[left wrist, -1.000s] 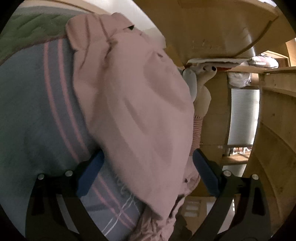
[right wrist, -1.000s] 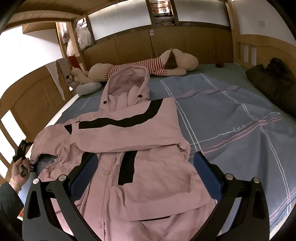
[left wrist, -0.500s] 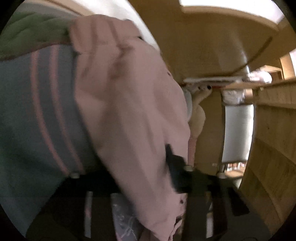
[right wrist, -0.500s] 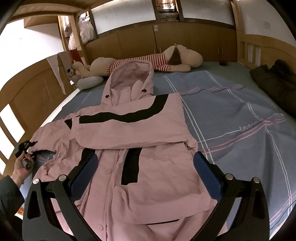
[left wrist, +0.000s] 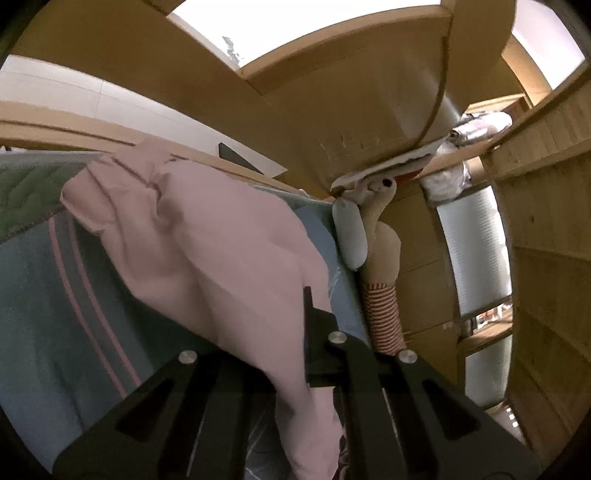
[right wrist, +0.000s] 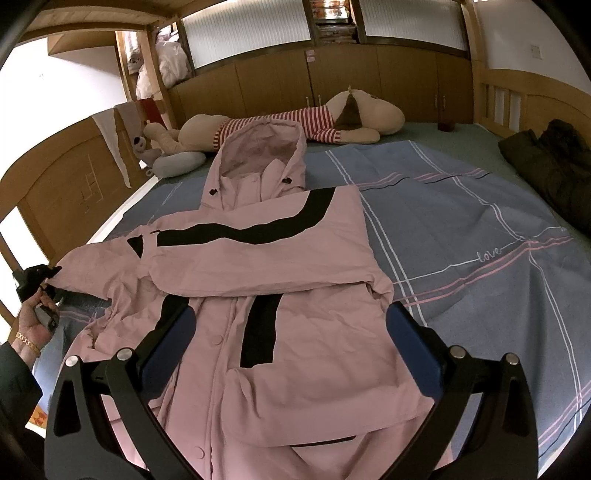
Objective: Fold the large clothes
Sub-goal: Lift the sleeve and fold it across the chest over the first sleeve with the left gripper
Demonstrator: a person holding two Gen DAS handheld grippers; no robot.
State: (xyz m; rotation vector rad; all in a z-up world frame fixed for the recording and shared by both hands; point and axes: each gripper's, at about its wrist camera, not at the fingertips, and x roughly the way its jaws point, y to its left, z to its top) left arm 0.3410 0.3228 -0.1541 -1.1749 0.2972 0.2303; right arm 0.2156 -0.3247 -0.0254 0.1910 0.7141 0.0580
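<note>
Here, a blue bedsheet [right wrist: 461, 221] with pink and white plaid lines and the word "love" covers a wide bed that fills the middle of the right wrist view. On it lies a pink hooded jacket [right wrist: 280, 280] with black stripes, front up, its hood toward the top centre of the frame and one sleeve folded across the chest. Behind the hood a long plush dog [right wrist: 295, 123] in a red-and-white striped shirt lies along the far edge, with a grey neck pillow [right wrist: 179, 162] at its left end. A dark garment [right wrist: 550, 166] sits at the right edge of the frame. Wooden cabinets [right wrist: 332, 81] run along the back wall under frosted windows [right wrist: 251, 22], and a wooden bed rail [right wrist: 66, 184] curves down the left side.

The right gripper [right wrist: 288, 343] hovers over the jacket's lower half, its blue-padded fingers spread wide and touching nothing. At the lower left of that frame the left hand [right wrist: 31, 321], with a gold bracelet, holds the left gripper [left wrist: 291, 325]. In the left wrist view its fingers are pressed together on the jacket sleeve [left wrist: 221, 251], pinching the pink cloth just above the sheet, with wooden panels at upper right.
</note>
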